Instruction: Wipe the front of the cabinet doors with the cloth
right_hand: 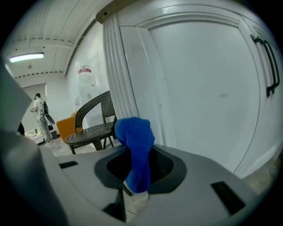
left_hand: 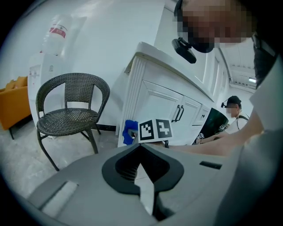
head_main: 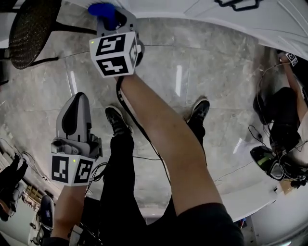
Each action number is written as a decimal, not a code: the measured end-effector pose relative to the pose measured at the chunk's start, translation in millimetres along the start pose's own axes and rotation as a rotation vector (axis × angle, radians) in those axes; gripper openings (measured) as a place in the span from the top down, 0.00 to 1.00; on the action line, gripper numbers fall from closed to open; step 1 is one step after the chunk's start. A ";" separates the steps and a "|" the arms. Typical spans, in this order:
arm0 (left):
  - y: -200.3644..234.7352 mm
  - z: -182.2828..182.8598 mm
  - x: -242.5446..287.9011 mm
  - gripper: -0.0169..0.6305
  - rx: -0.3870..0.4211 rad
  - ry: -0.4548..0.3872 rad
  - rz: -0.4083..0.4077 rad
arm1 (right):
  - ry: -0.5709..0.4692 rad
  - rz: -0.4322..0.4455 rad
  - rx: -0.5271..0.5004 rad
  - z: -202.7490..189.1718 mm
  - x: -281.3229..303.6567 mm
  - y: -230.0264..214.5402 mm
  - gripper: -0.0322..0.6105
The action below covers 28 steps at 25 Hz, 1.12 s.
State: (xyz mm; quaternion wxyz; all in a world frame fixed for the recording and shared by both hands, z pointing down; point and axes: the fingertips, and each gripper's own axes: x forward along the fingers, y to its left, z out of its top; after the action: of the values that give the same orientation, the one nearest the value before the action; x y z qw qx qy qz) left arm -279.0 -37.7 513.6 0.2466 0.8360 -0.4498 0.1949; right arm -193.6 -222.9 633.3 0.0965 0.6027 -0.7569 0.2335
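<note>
My right gripper (head_main: pixel 109 19) is shut on a blue cloth (head_main: pixel 101 9), which bunches up out of the jaws (right_hand: pixel 135 141). It points at the white cabinet door (right_hand: pixel 212 97), close to the fluted post (right_hand: pixel 119 75) at the door's left edge; whether the cloth touches I cannot tell. A black handle (right_hand: pixel 269 66) sits at the door's far right. In the left gripper view the cloth (left_hand: pixel 129 131) hangs by the cabinet's (left_hand: pixel 159 103) lower left corner. My left gripper (head_main: pixel 78 101) is held low and back from the cabinet, its jaws shut (left_hand: pixel 140 148) with nothing in them.
A dark wicker chair (left_hand: pixel 70 110) stands left of the cabinet. The person's legs and shoes (head_main: pixel 118 122) are on the marble floor, with a thin cable (head_main: pixel 154 158) trailing across it. Another person (head_main: pixel 284 125) crouches at the right by the cabinet.
</note>
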 end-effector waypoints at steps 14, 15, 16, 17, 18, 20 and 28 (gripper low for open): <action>-73.1 -13.4 56.3 0.97 -0.009 0.030 -0.098 | 0.028 -0.176 -0.087 -5.8 -61.1 -153.0 0.82; -78.2 -12.0 60.6 0.97 -0.035 0.029 -0.094 | 0.038 -0.189 -0.067 -8.6 -67.1 -165.5 0.82; -82.9 -10.8 64.1 0.97 -0.059 0.027 -0.084 | 0.048 -0.202 -0.042 -11.6 -73.3 -178.3 0.82; -88.7 -10.1 67.6 0.97 -0.077 0.023 -0.076 | 0.054 -0.217 -0.021 -14.1 -80.0 -192.4 0.82; -95.8 -10.4 71.6 0.97 -0.085 0.019 -0.072 | 0.057 -0.233 -0.010 -15.5 -87.0 -207.9 0.82; -111.9 -14.3 79.7 0.97 -0.084 0.020 -0.080 | 0.057 -0.258 -0.015 -15.8 -100.1 -236.9 0.82; -141.6 -19.6 88.7 0.97 -0.049 0.038 -0.128 | 0.025 -0.324 0.008 -15.3 -129.2 -287.2 0.82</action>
State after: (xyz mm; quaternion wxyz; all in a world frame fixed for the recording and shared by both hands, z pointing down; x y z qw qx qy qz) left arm -114.9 -17.2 544.4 0.2874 0.8529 -0.3953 0.1838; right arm 112.3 -150.9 659.6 0.1400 0.7144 -0.6475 0.2254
